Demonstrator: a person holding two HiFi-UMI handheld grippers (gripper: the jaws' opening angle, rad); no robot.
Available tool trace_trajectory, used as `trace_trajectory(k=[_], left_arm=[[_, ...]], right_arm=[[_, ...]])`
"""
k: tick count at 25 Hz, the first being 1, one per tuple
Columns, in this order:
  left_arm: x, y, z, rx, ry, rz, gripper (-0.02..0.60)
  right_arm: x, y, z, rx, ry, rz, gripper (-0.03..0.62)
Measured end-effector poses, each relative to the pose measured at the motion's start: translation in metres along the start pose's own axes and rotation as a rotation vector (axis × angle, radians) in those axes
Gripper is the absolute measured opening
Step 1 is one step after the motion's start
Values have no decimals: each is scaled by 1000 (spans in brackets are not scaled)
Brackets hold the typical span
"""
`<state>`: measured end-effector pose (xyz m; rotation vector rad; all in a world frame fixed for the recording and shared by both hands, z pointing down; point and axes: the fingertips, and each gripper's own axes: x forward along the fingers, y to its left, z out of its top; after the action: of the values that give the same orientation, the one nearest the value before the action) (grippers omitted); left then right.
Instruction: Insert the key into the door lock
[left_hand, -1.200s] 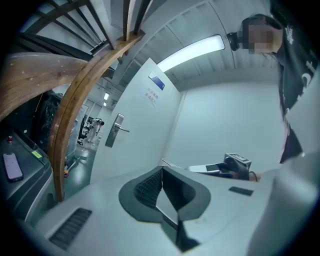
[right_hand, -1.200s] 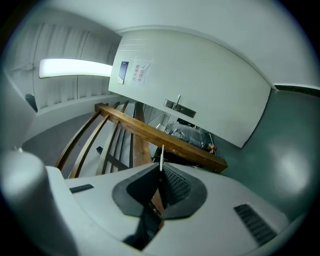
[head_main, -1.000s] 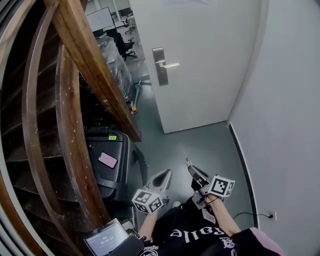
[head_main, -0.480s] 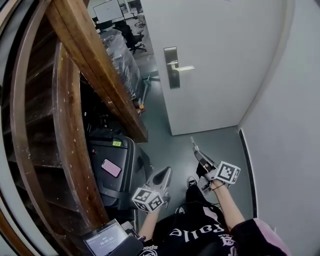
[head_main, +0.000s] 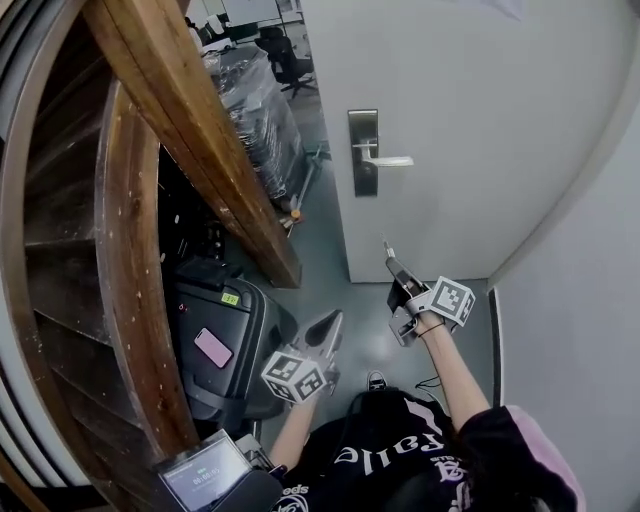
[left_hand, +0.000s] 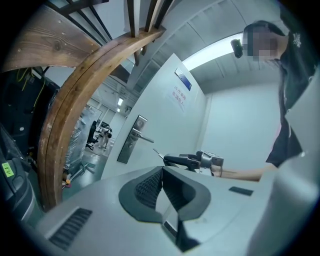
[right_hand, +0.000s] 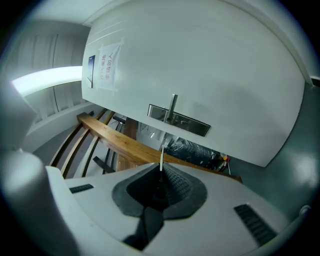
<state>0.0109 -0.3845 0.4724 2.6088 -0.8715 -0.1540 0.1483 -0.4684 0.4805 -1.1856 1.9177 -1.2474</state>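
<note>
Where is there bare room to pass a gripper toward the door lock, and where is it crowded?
Free: the grey floor strip between the door, the wooden stair beam and the black case; also the air ahead of the right gripper holding the key, up to the lock plate. Crowded: left, under the stairs, around the case and wrapped bundle.

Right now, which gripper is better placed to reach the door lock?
Right. The right gripper is shut on the key, aimed toward the lock plate; the left gripper is shut, empty and farther back.
</note>
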Motion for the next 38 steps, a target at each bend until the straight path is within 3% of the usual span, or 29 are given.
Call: trace_trajectory(k=[3, 9, 14, 28, 38], left_arm=[[18, 11, 4, 3, -14, 24, 6], [40, 33, 1, 5, -19, 76, 6], [50, 45, -4, -22, -14, 106, 6], [65, 64, -7, -30, 2, 126, 5], [57, 70, -4, -40, -5, 160, 6]], right_arm=[[40, -13, 28, 35, -4, 58, 35], [108, -54, 77, 202, -66, 79, 35], [157, -68, 101, 149, -34, 74, 35], [197, -86, 112, 165, -20, 57, 35], [215, -84, 105, 276, -26, 98, 35]])
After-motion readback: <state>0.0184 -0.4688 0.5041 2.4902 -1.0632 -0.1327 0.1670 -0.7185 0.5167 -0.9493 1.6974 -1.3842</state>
